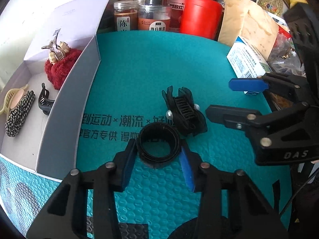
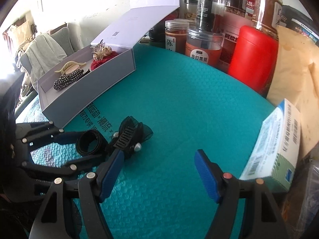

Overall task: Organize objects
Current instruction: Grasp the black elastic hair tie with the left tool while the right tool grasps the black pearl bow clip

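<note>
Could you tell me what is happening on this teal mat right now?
A person is tidying hair accessories into the open white box. The left gripper has its fingers on either side of a coiled black hair band on the teal mat, not visibly squeezing it. The right gripper is open and empty beside a black bow hair claw. Already in the box: a red scrunchie, a cream claw clip, a checked scrunchie and a black clip.

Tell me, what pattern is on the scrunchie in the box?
Black-and-white check scrunchie; clearest in the left wrist view.
</note>
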